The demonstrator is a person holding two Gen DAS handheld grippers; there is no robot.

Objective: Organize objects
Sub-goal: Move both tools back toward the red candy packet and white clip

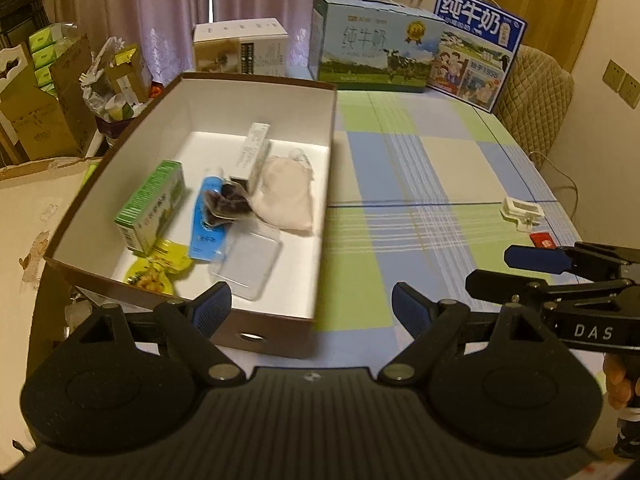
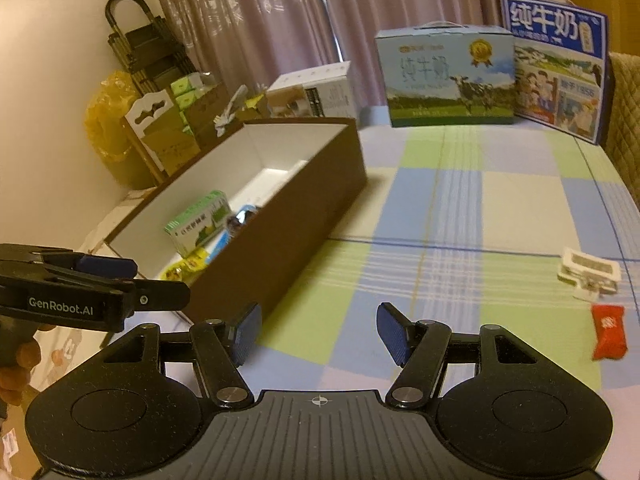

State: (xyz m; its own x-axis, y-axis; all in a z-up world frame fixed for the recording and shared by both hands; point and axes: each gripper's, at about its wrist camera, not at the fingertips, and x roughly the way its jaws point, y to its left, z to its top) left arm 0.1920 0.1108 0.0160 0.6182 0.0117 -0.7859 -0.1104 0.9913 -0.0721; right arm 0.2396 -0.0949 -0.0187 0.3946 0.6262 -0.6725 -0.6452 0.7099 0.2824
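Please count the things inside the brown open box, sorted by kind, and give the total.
In the brown open box:
Cardboard cartons: 2, green carton, white carton
Soft packets and tube: 3, yellow snack packet, blue tube, dark packet
Cloth pouches: 1, beige drawstring pouch
Clear plastic cases: 1
Total: 7

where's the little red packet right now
The red packet lies on the checked tablecloth at the right edge of the right wrist view, just below the small white clip-like item and well apart from the brown box.

R jaws apart, brown box (image 2: 280,216) left.
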